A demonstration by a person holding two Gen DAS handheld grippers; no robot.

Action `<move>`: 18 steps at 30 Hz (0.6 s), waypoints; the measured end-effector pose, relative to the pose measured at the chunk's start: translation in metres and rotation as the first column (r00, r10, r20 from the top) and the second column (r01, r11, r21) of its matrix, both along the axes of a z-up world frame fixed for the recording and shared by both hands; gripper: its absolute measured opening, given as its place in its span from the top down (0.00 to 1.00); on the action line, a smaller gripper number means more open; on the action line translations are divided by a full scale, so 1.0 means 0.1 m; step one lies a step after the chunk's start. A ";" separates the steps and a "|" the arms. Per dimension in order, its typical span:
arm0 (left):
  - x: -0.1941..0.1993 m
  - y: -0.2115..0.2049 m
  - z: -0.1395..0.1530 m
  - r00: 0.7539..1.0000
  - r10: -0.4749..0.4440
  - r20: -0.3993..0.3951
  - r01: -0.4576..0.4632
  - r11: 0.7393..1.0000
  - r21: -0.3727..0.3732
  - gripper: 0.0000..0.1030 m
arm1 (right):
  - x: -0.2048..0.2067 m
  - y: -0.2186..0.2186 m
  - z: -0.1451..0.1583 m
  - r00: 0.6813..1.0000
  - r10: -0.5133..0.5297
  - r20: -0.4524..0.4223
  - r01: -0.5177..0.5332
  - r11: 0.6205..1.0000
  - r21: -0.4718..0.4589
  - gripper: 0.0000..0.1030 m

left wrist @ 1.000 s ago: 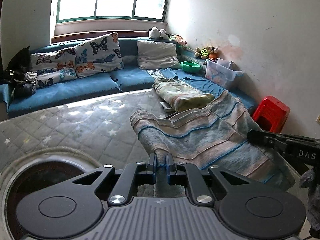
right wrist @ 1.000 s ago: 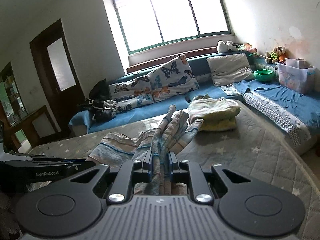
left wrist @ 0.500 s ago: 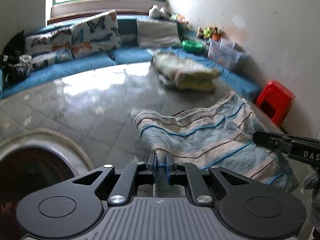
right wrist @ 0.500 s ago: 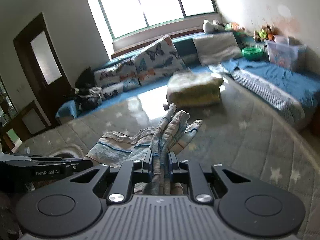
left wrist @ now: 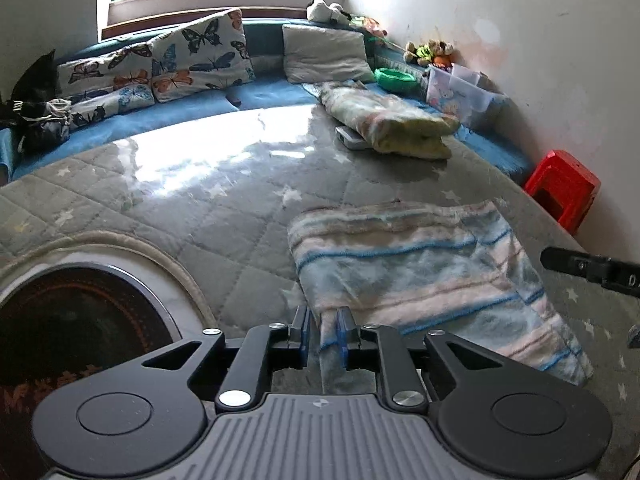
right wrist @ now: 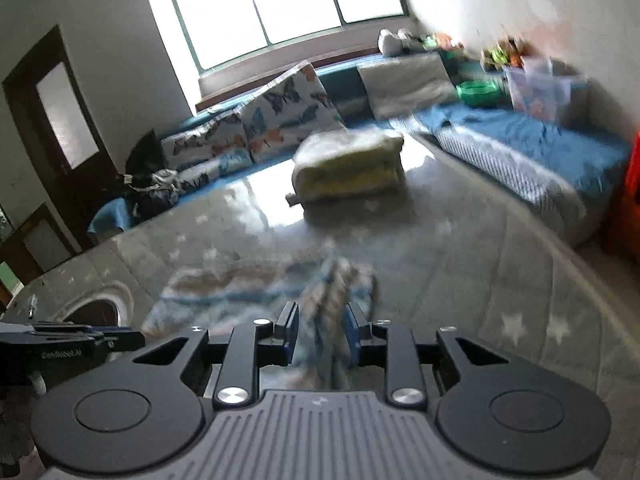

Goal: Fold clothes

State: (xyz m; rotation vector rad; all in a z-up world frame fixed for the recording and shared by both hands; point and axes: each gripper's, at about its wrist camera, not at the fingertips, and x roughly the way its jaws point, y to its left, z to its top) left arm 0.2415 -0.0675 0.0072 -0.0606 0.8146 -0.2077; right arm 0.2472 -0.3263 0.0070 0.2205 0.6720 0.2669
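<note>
A striped blue, white and brown cloth [left wrist: 420, 272] lies folded flat on the grey quilted star-pattern mat [left wrist: 224, 216]. My left gripper [left wrist: 323, 330] is open, its jaws a little apart, with the cloth's near corner lying loose between them. My right gripper [right wrist: 322, 334] is open too, with a bunched edge of the same cloth [right wrist: 336, 284] between its jaws; that view is blurred. The right gripper's tip shows in the left wrist view [left wrist: 588, 270], and the left gripper shows in the right wrist view [right wrist: 76, 338].
A folded yellow-green blanket [left wrist: 396, 124] lies at the mat's far side. A blue sofa [left wrist: 168, 116] with butterfly cushions runs along the back. A red stool [left wrist: 564, 188] stands at right by the wall. A round dark opening [left wrist: 72, 344] sits at near left.
Both grippers came down and laid the cloth onto the mat. Both jaws have opened and let go of the cloth.
</note>
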 end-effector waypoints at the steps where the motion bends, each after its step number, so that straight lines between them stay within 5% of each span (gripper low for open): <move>1: 0.00 0.01 0.02 1.000 0.002 0.004 -0.002 1.000 0.000 0.84 | 0.04 0.03 0.02 1.000 0.011 0.007 -0.011 1.000 0.001 0.75; 9: 0.25 -0.06 0.13 0.999 -0.030 0.037 0.030 0.999 -0.016 0.84 | 0.41 0.25 -0.03 0.999 0.051 -0.013 -0.052 0.999 -0.013 0.75; 18: 0.68 -0.17 -0.07 0.998 -0.062 0.002 0.062 0.998 0.000 0.85 | 0.64 0.24 -0.17 0.997 0.046 -0.057 -0.048 0.998 -0.034 0.76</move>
